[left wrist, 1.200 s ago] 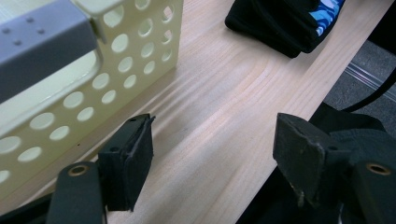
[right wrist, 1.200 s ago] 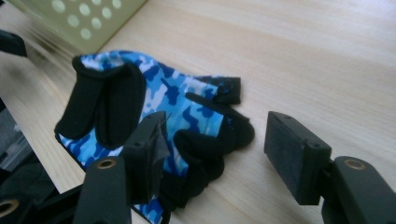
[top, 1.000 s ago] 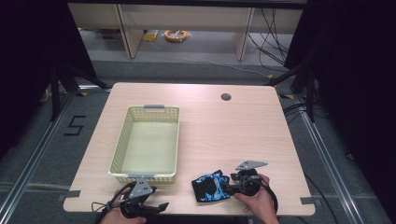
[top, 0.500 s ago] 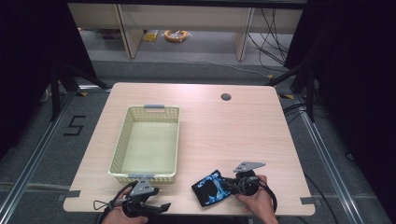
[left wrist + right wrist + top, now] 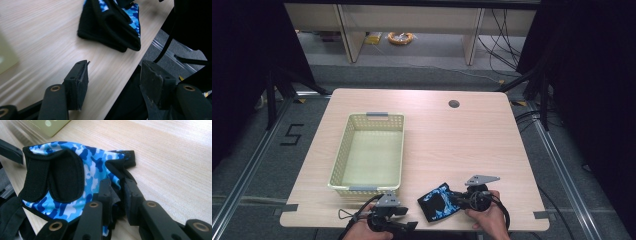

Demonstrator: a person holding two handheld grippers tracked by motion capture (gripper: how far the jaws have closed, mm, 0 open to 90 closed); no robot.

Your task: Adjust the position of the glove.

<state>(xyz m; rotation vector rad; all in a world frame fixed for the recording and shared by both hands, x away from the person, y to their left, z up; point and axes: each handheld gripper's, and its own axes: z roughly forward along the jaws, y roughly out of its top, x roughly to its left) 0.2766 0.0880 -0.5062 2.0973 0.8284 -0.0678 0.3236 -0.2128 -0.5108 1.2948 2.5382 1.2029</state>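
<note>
A blue camouflage glove (image 5: 438, 204) with black trim lies near the table's front edge. My right gripper (image 5: 460, 201) is shut on its right end; in the right gripper view the black pads (image 5: 130, 192) pinch a fold of the glove (image 5: 65, 170), having closed on it within the last second. My left gripper (image 5: 408, 218) is open just left of the glove, over the front edge. Its jaws have just been closing, with nothing between them. In the left gripper view the glove (image 5: 112, 22) lies ahead of that gripper (image 5: 115, 80).
A pale yellow mesh basket (image 5: 341, 155) stands on the left half of the wooden table (image 5: 452, 145), nothing inside it. A round cable hole (image 5: 454, 104) is at the back. Shelving and cables stand beyond the table.
My left gripper has slid to the right toward the glove. The right gripper has closed on the glove, which has bunched up a little; that hand has stayed in place.
</note>
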